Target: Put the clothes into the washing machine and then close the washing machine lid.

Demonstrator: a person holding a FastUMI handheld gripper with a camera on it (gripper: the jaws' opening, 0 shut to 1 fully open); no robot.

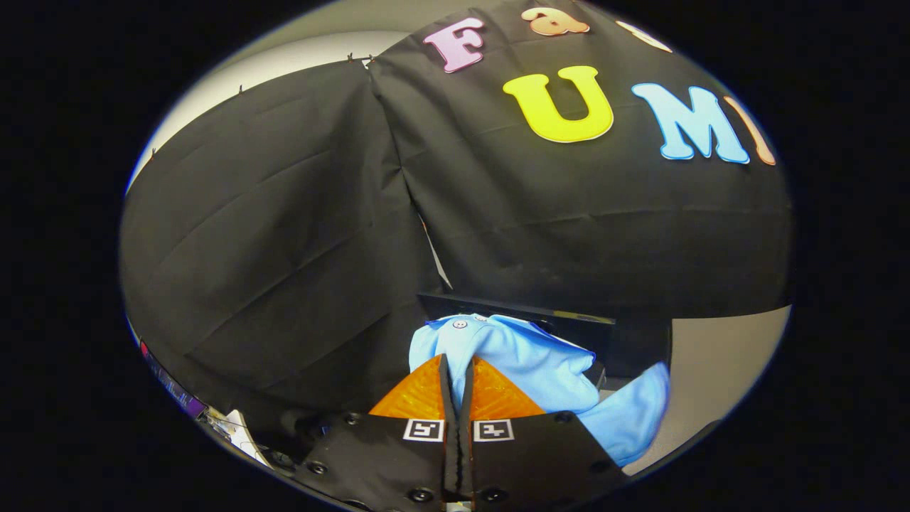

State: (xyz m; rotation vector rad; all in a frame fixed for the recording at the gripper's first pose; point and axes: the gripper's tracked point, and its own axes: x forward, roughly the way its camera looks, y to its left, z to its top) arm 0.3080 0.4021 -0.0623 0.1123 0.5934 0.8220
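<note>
Gripper view looks out along the tool [456, 370], whose two fingers are pinched nearly together with only a thin slit left between them. A fold of the light blue cotton shirt [540, 363] with a small white button at its collar runs down into that slit, so the tool is clamped on the cloth and carrying it. Most of the garment bunches just ahead of the fingertips and spills off to the right of them, one loose end drooping lower on that side, so its length lies across the fingers rather than along them.

Straight beyond the shirt, close behind it, stands a dark flat-edged panel [526, 313], perhaps the raised lid or top edge of the washing machine, though too little of it is visible to be sure. The black cloth wall [284, 249] of the booth rises behind, and a pale grey floor or surface [718, 363] shows to the right.

To my eye the carry is under way and the drop not yet made; since the bulk hangs right of the tool, the coming move should bring that trailing end over the opening as well.
</note>
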